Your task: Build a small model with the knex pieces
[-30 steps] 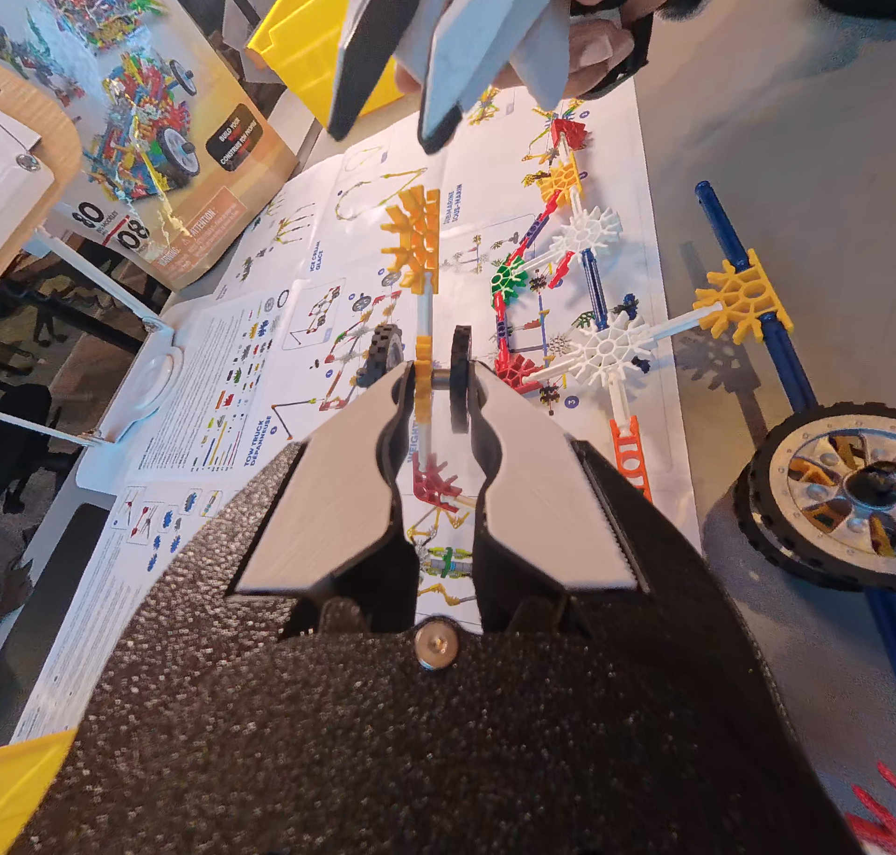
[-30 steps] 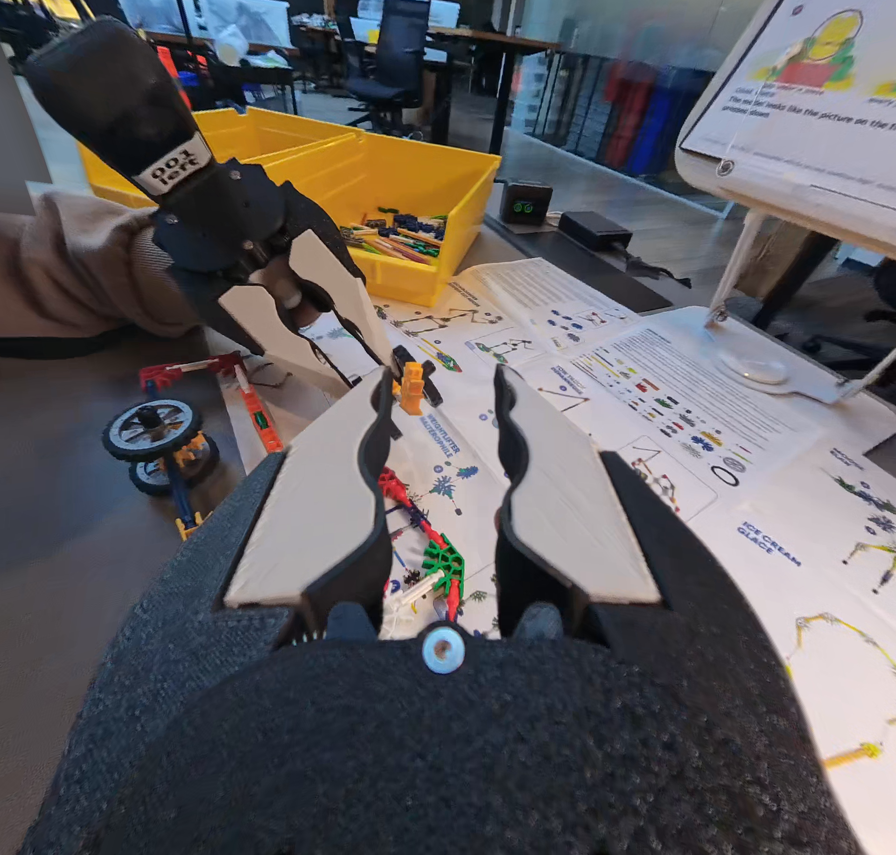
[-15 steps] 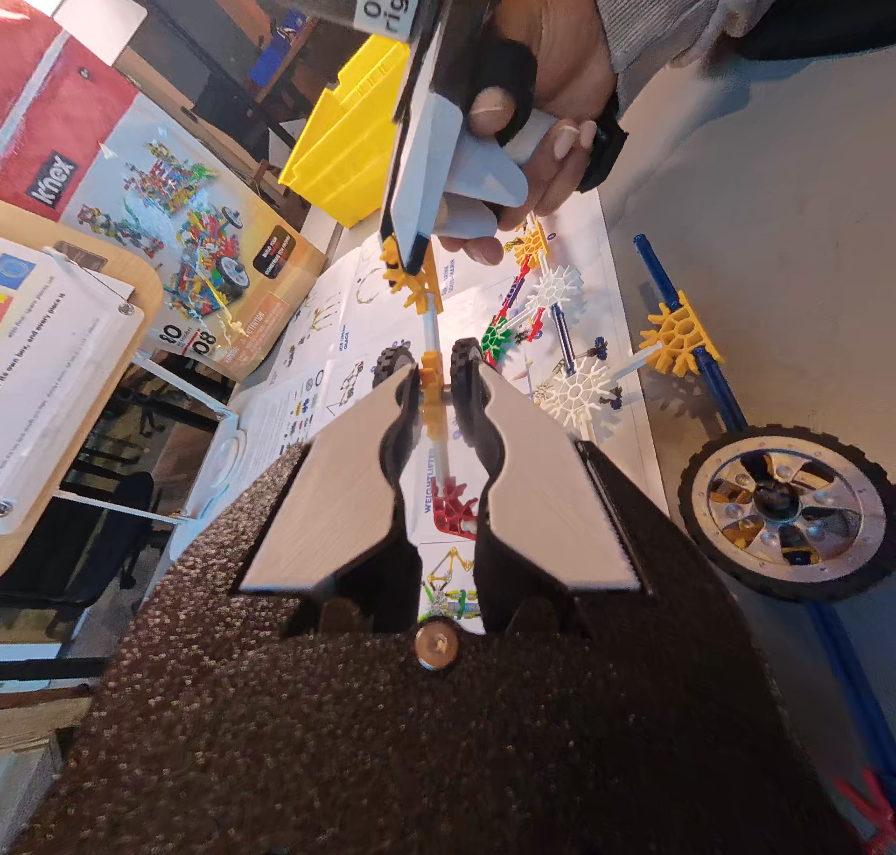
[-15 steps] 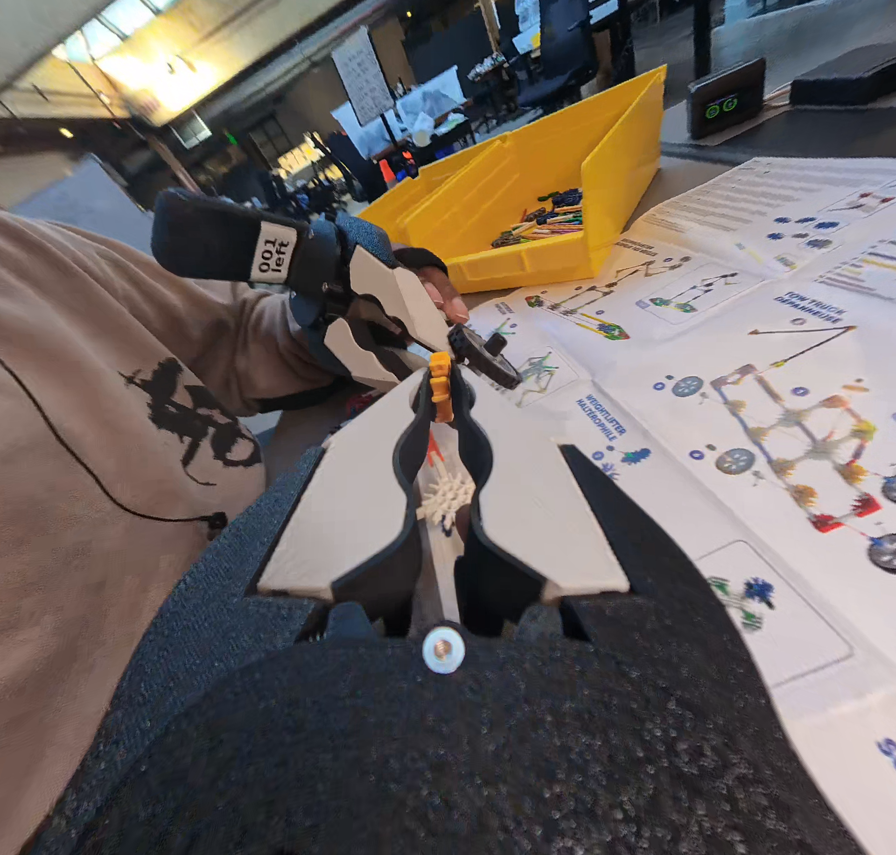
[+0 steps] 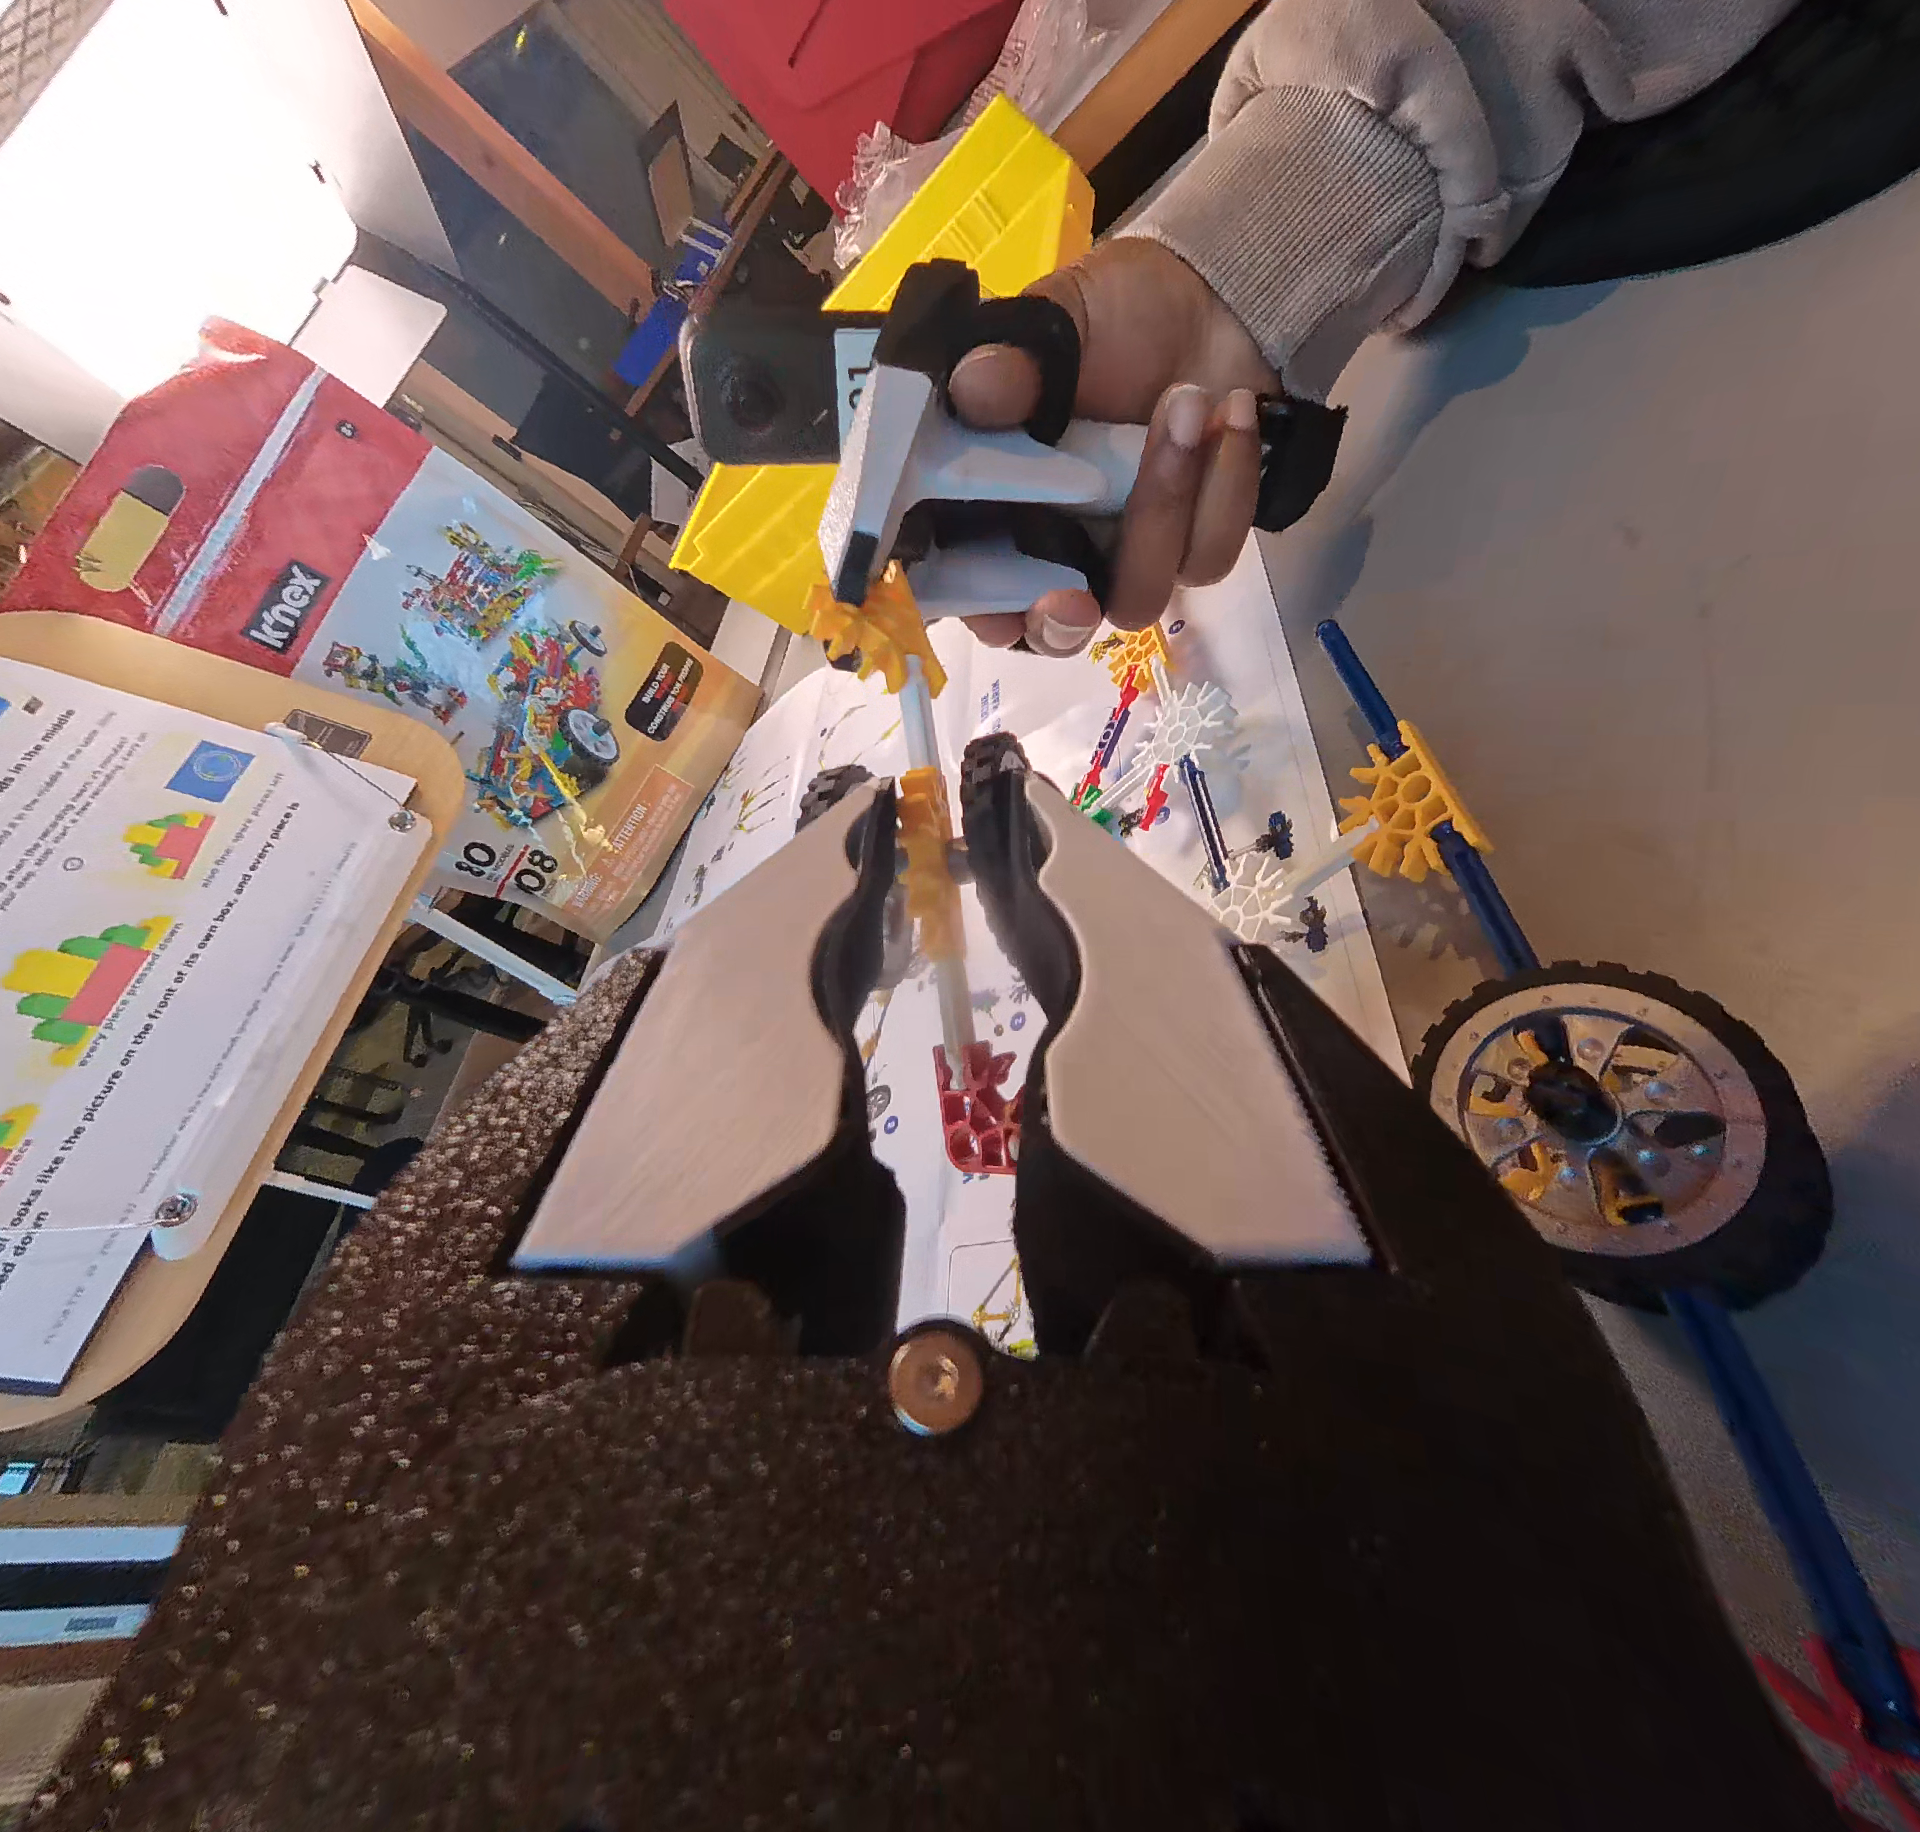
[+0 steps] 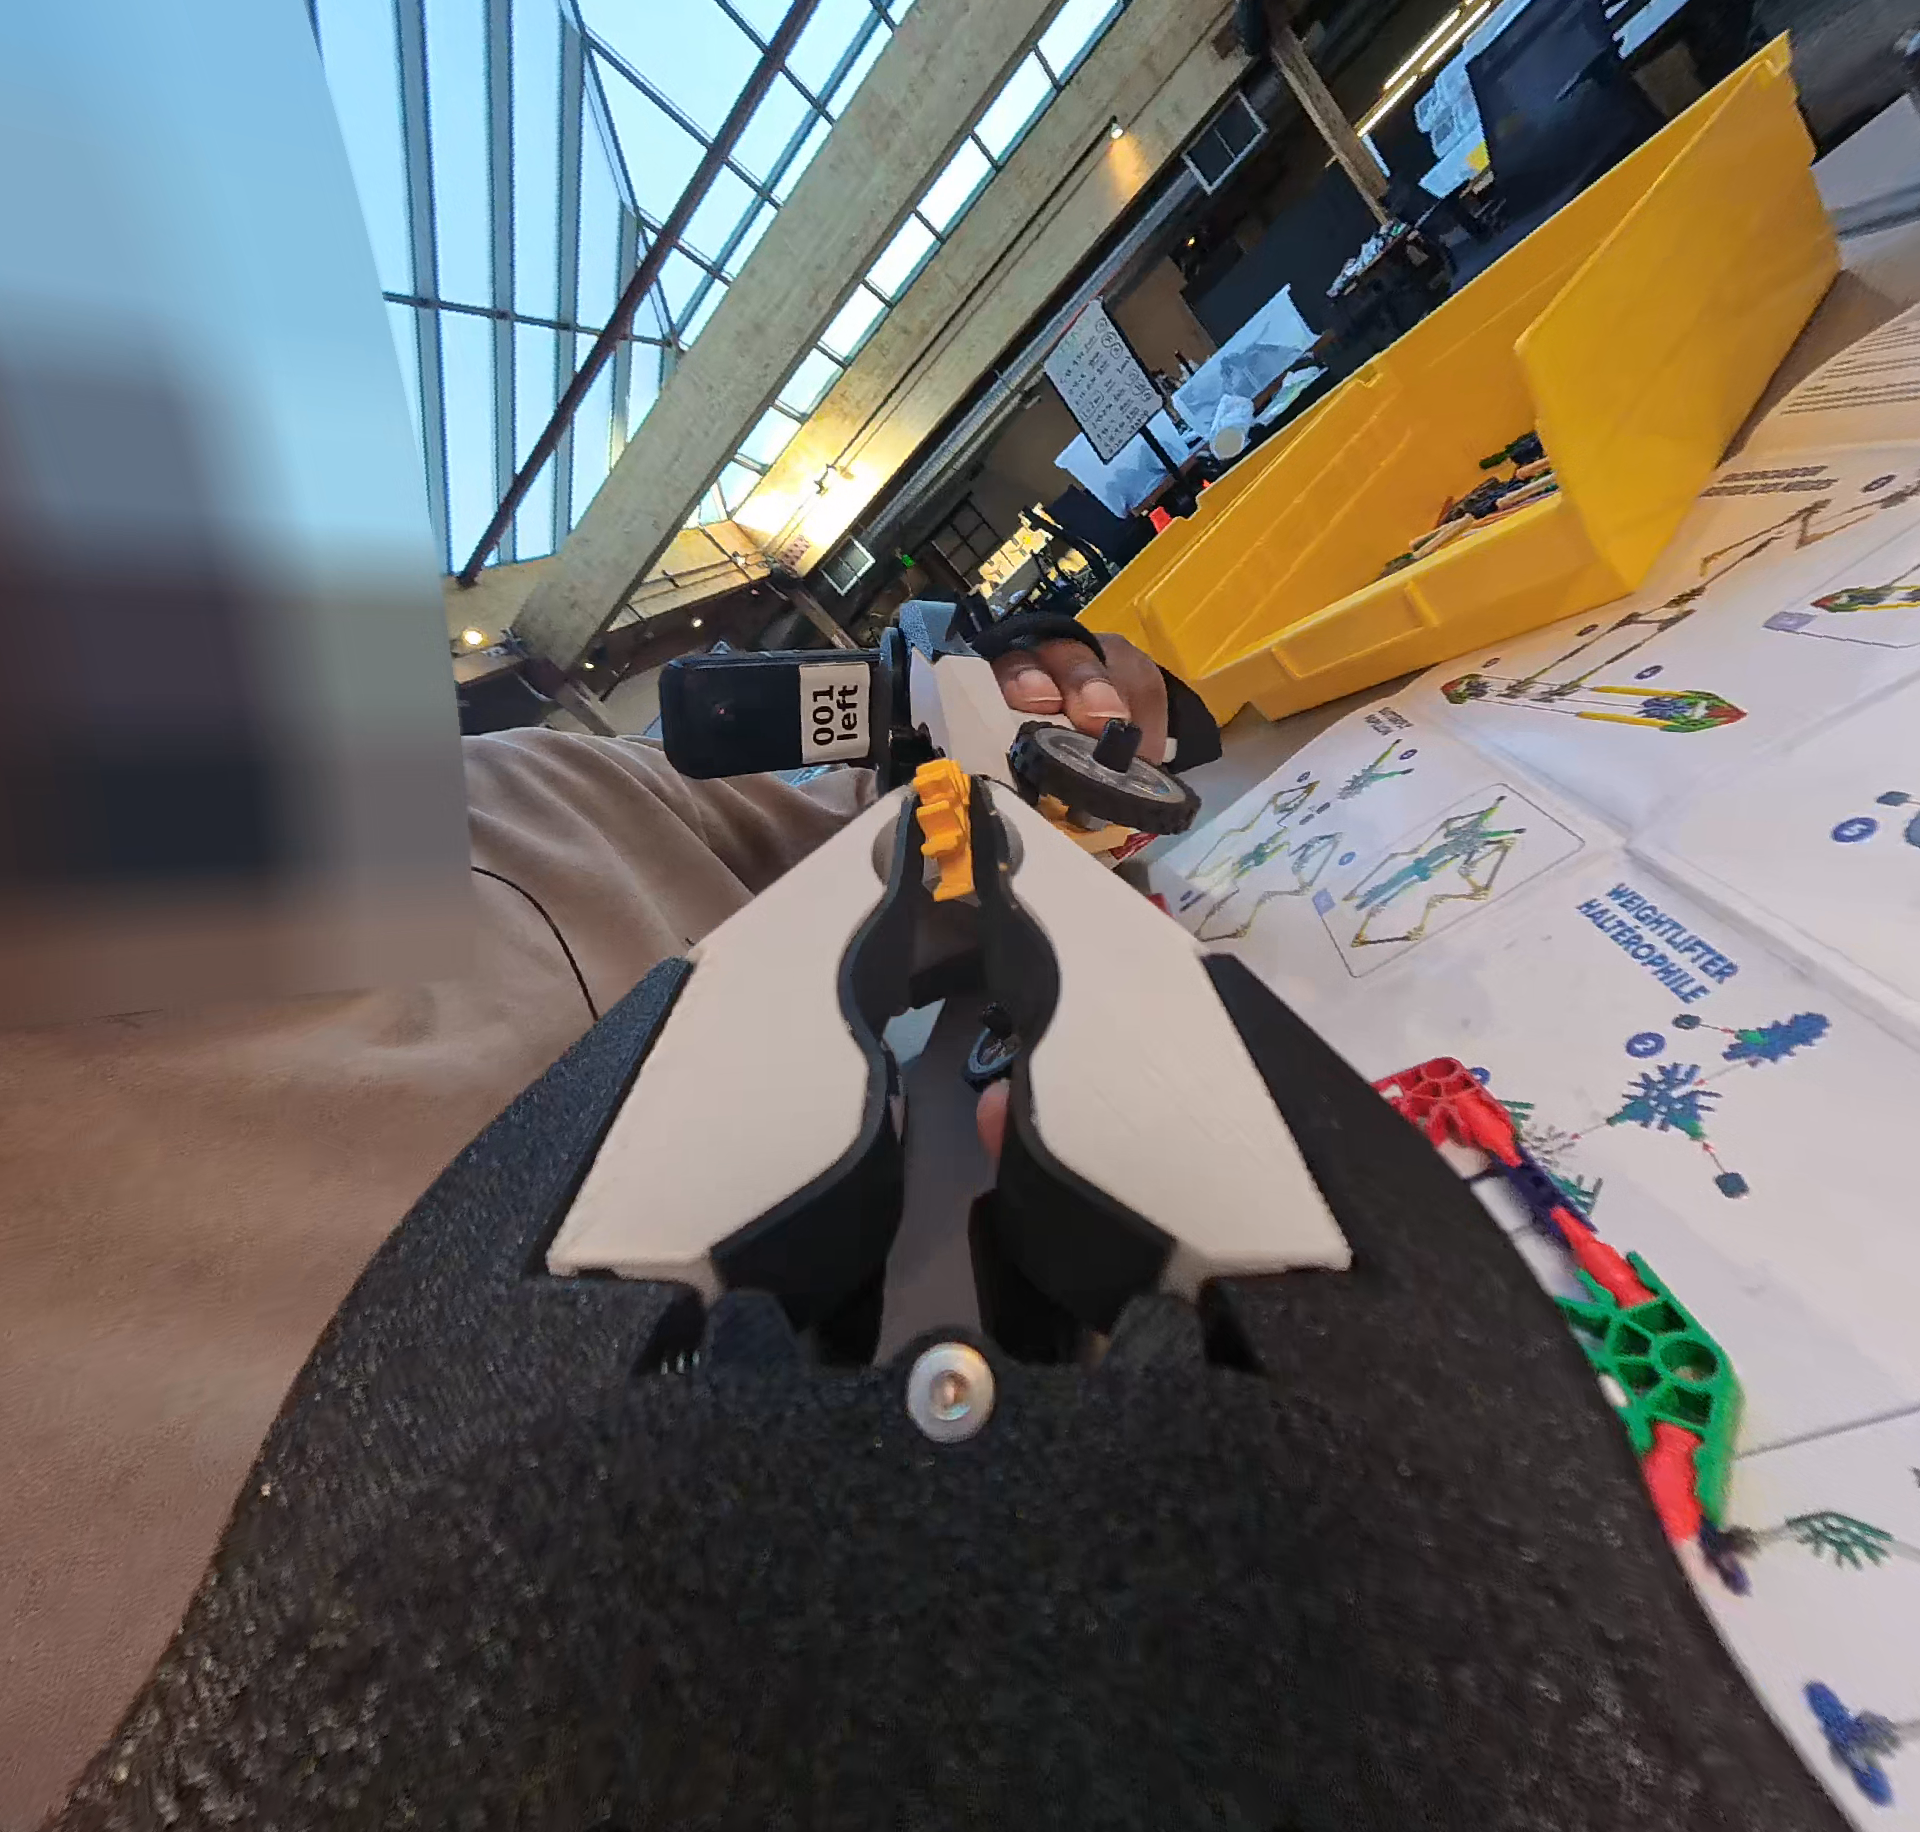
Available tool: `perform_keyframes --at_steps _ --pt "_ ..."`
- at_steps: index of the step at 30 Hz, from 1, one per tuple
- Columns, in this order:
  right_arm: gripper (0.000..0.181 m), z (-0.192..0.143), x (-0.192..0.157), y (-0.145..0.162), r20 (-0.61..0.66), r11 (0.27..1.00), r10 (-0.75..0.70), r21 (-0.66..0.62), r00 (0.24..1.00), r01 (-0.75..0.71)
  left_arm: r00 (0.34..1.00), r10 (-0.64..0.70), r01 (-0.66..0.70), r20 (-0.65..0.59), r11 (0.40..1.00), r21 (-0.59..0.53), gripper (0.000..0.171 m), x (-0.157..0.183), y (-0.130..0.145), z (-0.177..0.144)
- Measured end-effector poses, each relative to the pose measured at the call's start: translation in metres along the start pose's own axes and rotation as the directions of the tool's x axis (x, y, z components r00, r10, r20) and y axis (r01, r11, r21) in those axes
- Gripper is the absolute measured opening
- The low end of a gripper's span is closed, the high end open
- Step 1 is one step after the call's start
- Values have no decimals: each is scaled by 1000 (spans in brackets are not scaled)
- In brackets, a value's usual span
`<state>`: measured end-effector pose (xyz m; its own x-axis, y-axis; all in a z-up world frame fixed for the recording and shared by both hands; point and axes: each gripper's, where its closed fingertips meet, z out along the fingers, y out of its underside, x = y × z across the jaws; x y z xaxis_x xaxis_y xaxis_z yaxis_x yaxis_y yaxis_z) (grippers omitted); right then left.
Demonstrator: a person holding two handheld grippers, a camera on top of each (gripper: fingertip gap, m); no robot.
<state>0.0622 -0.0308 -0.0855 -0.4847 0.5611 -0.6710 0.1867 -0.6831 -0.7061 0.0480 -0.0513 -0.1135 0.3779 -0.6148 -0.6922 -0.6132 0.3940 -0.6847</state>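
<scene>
The left gripper point(image 5: 940, 826) has its jaws drawn narrow around a small toy piece: an orange connector point(image 5: 923, 847) on a thin white rod point(image 5: 951, 993), with two small black wheels point(image 5: 995, 780) sitting just past the fingertips, one on each side. A red connector point(image 5: 977, 1107) caps the near end of the rod, between the jaw roots. The far end of the rod carries a yellow connector point(image 5: 878, 629), and the right gripper point(image 5: 868, 577), held by a hand point(image 5: 1132, 411), pinches that yellow piece from above. In the right wrist view the right gripper's jaws stand nearly closed on the yellow connector at their tips, with the left gripper and one small wheel just beyond them.

Below both jaws lies a white instruction sheet point(image 5: 1049, 702). To the right of the left jaws, on the grey table point(image 5: 1662, 639), rests a frame of white, yellow and blue parts point(image 5: 1247, 889) ending in a large wheel point(image 5: 1610, 1117). A yellow bin point(image 6: 1455, 535) stands beyond the sheet, and a toy box point(image 5: 416, 639) to the left.
</scene>
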Motion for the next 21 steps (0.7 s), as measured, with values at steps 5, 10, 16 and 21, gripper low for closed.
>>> perform_keyframes --at_steps 5,10,16,21 --pt "3 1 -19 1 146 999 52 7 988 -53 1000 24 -24 -6 998 56 18 3 -15 -2" --pt "3 15 -46 10 243 997 -38 -54 969 52 999 -6 9 -37 997 75 19 11 -23 3" --pt "4 -13 -26 -28 139 990 -17 139 990 -2 998 -55 54 -17 998 -44 19 2 10 11" --pt "4 -16 -8 -34 59 981 23 189 998 -33 972 -235 231 20 930 -287 21 -6 72 23"
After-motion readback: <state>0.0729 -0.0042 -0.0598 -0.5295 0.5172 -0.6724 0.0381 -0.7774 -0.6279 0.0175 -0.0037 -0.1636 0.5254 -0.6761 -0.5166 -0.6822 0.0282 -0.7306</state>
